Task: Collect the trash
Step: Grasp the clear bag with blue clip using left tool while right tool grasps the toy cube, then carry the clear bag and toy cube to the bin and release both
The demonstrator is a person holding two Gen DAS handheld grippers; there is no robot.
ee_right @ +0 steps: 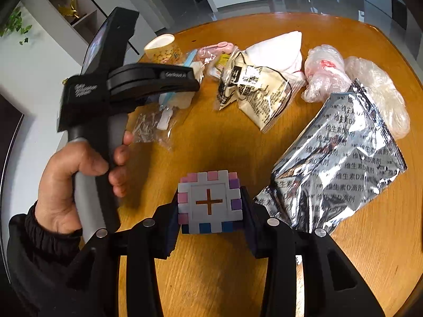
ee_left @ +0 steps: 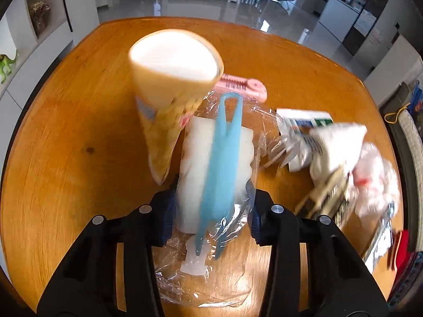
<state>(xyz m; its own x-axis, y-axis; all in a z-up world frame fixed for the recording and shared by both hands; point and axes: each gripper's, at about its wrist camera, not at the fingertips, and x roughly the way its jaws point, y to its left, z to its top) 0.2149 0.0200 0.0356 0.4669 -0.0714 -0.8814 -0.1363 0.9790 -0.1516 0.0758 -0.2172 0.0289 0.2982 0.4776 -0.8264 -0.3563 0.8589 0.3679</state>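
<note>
My left gripper is shut on a clear plastic packet that holds a white block and a long blue clip; the pads press both its sides just above the wooden table. In the right wrist view a hand holds that left gripper over the same packet. My right gripper is shut on a pastel block cube with a cross-shaped hole, near the table's front.
A yellow-patterned paper cup and a pink clip lie beyond the packet. To the right are a cream printed packet, a white folded cloth, crumpled plastic bags and a silver foil bag.
</note>
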